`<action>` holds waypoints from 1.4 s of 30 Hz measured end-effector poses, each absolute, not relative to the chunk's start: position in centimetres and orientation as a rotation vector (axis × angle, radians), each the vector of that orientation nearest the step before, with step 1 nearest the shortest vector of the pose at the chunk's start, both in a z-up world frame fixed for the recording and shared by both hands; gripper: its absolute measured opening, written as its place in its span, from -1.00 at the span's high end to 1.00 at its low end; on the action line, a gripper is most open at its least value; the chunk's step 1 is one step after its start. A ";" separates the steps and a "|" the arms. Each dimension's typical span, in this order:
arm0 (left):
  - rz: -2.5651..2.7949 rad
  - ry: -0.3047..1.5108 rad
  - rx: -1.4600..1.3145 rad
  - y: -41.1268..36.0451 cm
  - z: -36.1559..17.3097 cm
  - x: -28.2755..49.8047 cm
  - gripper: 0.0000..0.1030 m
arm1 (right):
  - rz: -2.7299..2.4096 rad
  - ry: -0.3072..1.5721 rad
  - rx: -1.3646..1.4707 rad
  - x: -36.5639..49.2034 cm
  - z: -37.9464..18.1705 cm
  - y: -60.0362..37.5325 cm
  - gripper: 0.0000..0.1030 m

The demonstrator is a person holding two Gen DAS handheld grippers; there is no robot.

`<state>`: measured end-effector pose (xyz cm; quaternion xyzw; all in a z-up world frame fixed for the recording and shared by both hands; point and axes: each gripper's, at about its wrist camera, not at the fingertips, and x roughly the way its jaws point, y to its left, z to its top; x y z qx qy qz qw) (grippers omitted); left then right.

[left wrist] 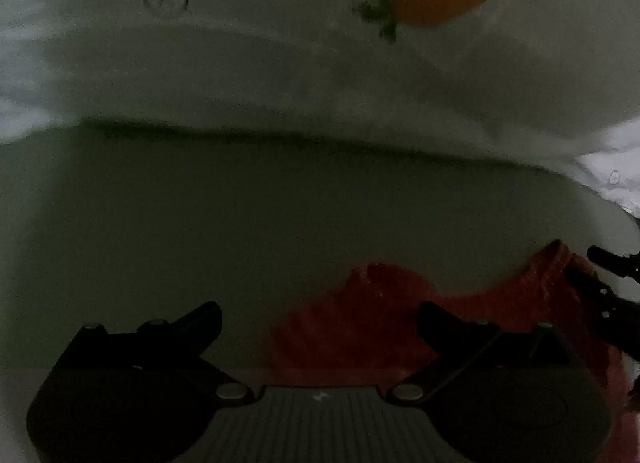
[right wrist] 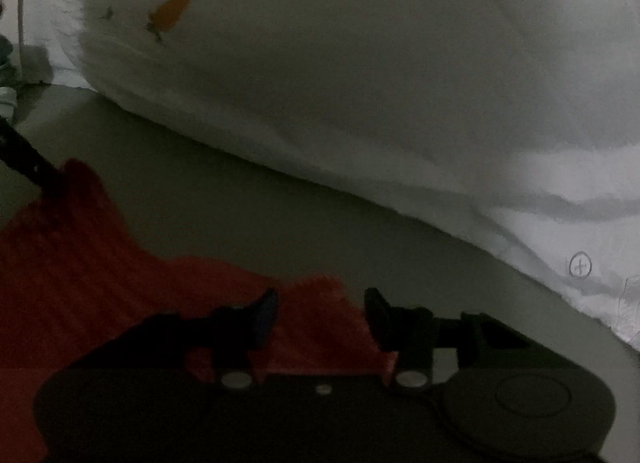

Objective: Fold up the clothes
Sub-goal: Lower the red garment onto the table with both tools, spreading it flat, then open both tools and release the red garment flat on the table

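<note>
Dim light in both views. The red ribbed knit garment point(right wrist: 92, 263) lies rumpled on the pale surface point(left wrist: 160, 223) close under my grippers, w/ a raised, bunched edge and fine parallel ribs. My left gripper point(left wrist: 320, 323) has its jaws spread wide, nothing pinched; the red cloth sits between and under the right-hand finger. My right gripper point(right wrist: 320, 317) is partly closed w/ a peak of red fabric standing up between the fingers; can't tell if the pads press it. Behind the surface is white bedding point(left wrist: 320, 83) printed w/ an orange carrot point(left wrist: 436, 5)
</note>
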<state>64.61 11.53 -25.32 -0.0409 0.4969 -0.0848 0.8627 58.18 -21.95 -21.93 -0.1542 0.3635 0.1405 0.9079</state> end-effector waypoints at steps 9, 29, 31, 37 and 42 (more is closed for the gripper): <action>-0.355 0.943 0.074 8.9 -26.9 64.4 0.89 | 0.367 0.824 -0.231 61.0 -23.7 -24.2 0.95; 0.031 0.935 -0.099 14.5 -21.9 54.5 -0.64 | -0.024 0.746 -0.085 54.1 -18.4 -31.6 -0.19; 0.105 0.995 -0.094 15.6 -23.1 50.4 -0.64 | -0.071 0.802 -0.081 50.1 -18.9 -33.4 -0.19; 0.228 0.985 -0.154 17.6 -26.1 40.2 -0.61 | -0.182 0.933 0.030 39.9 -21.6 -37.1 -0.17; 0.313 0.918 -0.182 15.0 -26.1 40.0 0.98 | -0.149 0.937 0.125 37.8 -22.9 -36.8 0.60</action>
